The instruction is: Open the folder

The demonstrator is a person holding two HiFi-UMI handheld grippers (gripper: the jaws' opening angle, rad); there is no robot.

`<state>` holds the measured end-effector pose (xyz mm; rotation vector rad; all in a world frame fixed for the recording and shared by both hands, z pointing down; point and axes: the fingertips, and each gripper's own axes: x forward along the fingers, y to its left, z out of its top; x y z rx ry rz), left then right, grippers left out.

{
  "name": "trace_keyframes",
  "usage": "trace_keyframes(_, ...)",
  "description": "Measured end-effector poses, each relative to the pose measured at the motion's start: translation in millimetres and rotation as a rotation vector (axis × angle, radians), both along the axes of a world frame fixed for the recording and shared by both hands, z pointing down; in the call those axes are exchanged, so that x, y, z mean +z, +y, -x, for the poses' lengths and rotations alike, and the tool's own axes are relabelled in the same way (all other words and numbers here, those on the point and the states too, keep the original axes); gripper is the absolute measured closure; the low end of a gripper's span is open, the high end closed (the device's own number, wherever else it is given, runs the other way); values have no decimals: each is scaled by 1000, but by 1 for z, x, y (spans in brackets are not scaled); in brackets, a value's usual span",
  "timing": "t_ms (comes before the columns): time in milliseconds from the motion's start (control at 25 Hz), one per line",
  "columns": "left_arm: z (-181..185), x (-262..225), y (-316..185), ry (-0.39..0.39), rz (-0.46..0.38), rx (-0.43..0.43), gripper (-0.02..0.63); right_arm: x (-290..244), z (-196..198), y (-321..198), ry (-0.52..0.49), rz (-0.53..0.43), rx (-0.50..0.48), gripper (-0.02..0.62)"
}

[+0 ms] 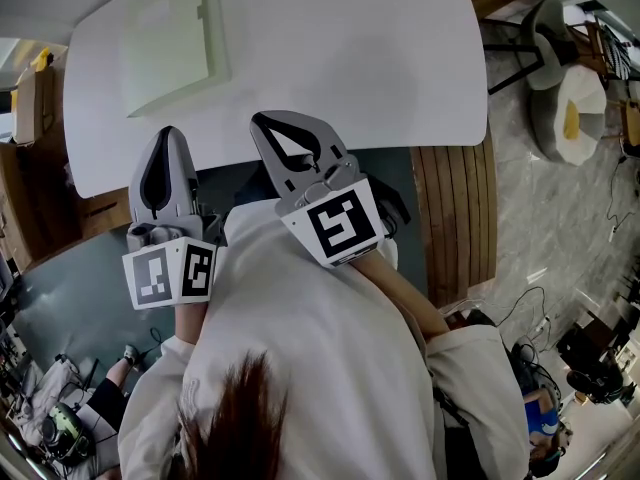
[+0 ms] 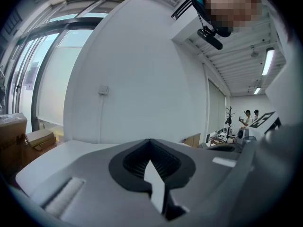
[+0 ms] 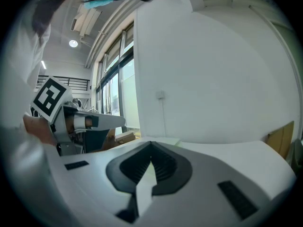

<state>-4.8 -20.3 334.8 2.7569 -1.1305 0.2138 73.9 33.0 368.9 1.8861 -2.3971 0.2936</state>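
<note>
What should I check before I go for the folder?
1. Folder in sight, lying flat on the table: ok.
2. Folder opened: not ok, its cover lies shut.
3. Left tongs empty: ok, shut with nothing between them.
4. Right tongs empty: ok, shut with nothing between them.
5. Tongs open wide enough to take the cover: not ok, both are shut.
6. Which edge of the folder lifts: cannot tell from the head view.
</note>
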Motion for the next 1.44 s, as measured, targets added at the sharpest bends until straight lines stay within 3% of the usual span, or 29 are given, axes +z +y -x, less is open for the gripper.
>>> trace_keyframes(1440,12,0,-1,13,-3,-10,598,1,11,-1,23,2,-19,589)
